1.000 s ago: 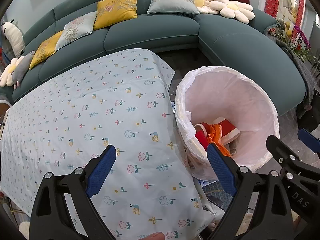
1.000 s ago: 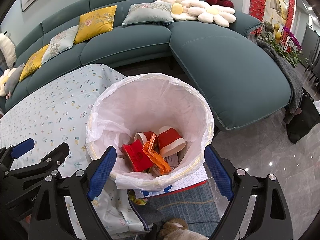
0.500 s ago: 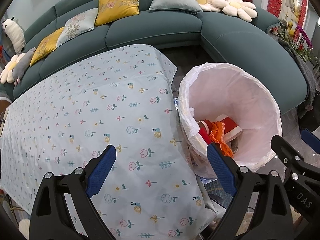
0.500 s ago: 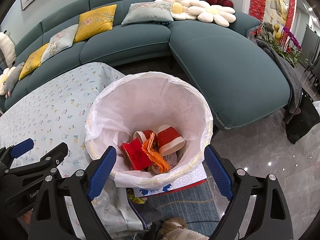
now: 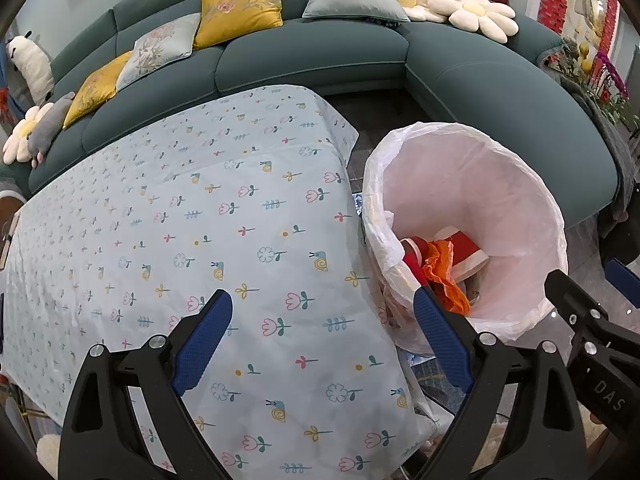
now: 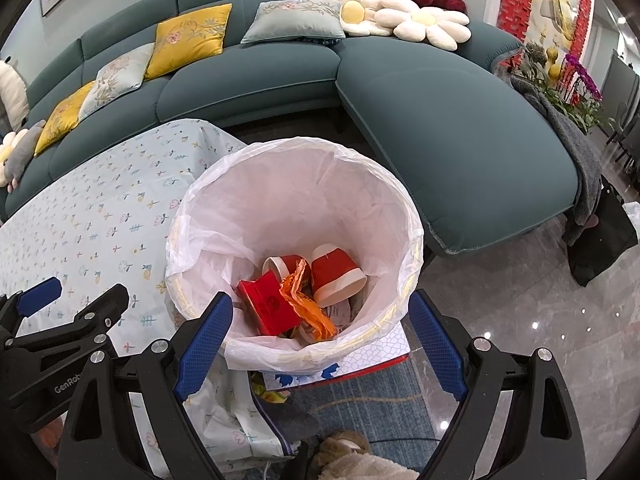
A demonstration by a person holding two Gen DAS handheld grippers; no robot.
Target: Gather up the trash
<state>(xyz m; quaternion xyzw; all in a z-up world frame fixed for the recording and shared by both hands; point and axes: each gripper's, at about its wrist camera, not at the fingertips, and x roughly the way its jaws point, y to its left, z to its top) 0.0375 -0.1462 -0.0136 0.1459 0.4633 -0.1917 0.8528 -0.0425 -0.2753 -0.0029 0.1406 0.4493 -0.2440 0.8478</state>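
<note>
1. Tabletop [image 5: 168, 216]: one, floral cloth, no trash visible on it. Collection looks about done.
2. Bin [image 6: 412, 216]: one, white-lined, off the tabletop's right edge.
3. Trash in bin: two red cups [image 6: 334, 274], one red box [image 6: 268, 304], one orange wrapper [image 6: 306, 306].
4. Left hand-held gripper [image 5: 322, 338] and right hand-held gripper [image 6: 320, 340]: both spread wide, empty.

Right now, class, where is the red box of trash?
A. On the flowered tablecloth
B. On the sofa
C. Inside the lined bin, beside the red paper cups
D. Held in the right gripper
C: the red box lies at the bottom of the white-lined bin, next to the red paper cups, with both grippers open and empty.
</note>
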